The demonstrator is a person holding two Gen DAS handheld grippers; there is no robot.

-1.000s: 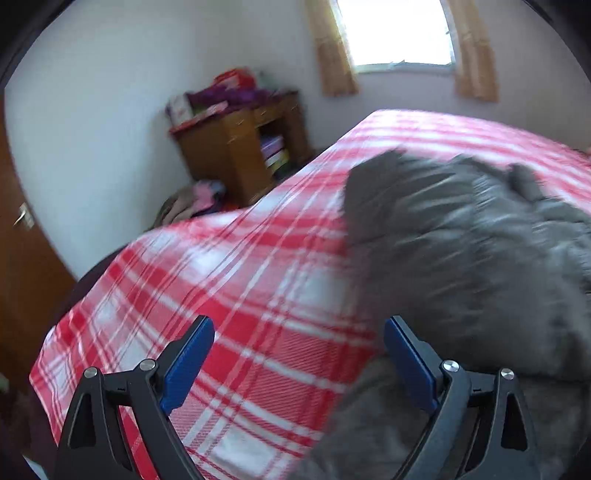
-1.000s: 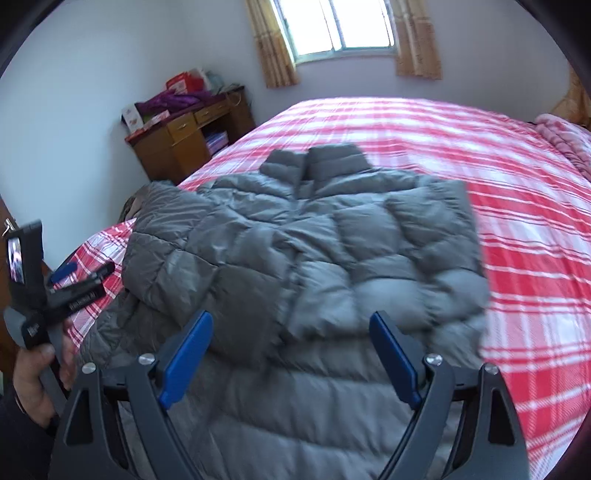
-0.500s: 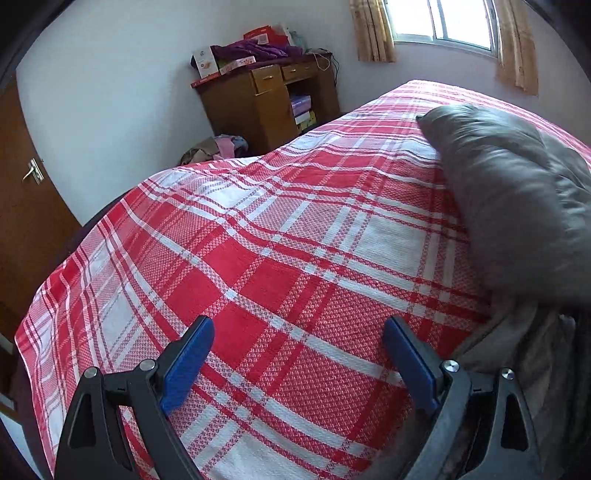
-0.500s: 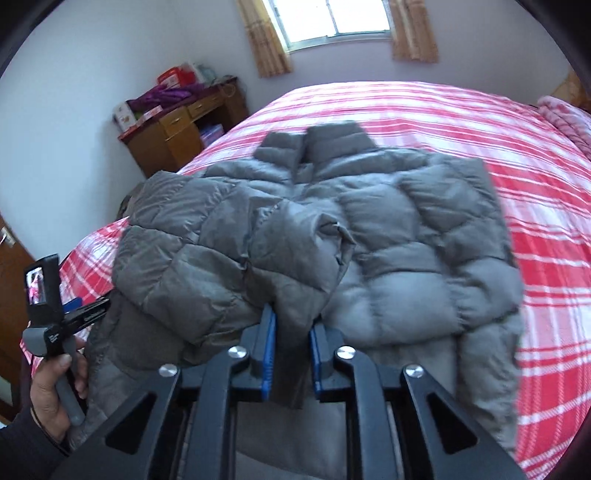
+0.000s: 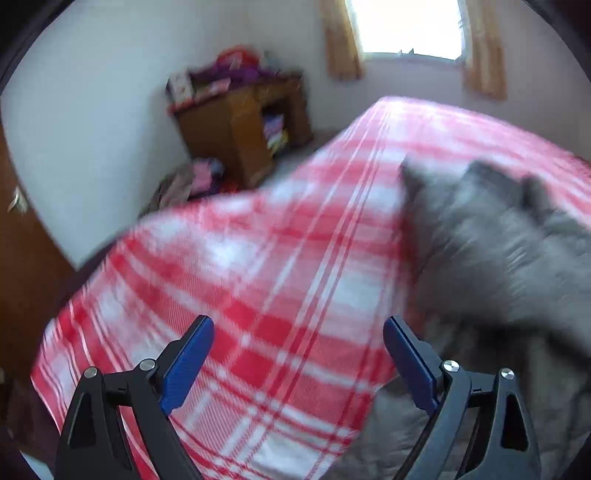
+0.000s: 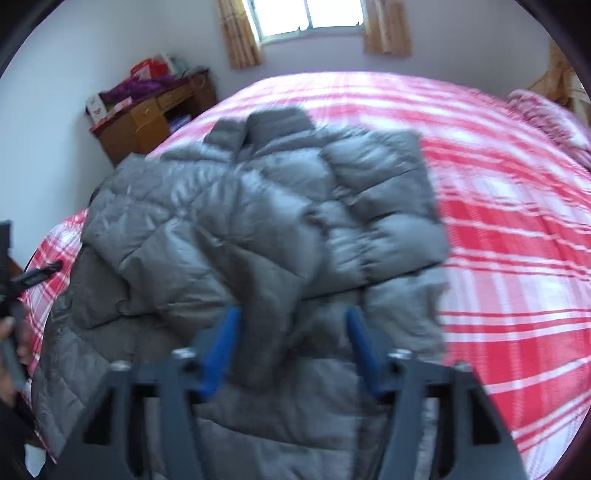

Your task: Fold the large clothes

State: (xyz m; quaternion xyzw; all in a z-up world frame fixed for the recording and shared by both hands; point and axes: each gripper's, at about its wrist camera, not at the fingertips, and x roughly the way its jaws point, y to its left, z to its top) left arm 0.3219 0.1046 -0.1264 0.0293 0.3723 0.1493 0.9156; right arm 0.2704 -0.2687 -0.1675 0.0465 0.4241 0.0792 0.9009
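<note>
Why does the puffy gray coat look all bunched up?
The gray jacket is only part-folded: its sleeve lies crumpled across the front, loose between the open right gripper. Otherwise nothing looks spilled or torn.

The left wrist view looks forward and down over the near left corner of the bed (image 5: 258, 295), close above the red checked cover, with the grey jacket (image 5: 498, 258) only at its right edge. The right wrist view sits further right, close over the jacket (image 6: 258, 221), and faces down the bed (image 6: 517, 258) toward the far wall. Both share the jacket, the wooden desk (image 5: 240, 125) (image 6: 147, 122) at the far left and the window (image 5: 410, 26) (image 6: 310, 14).
</note>
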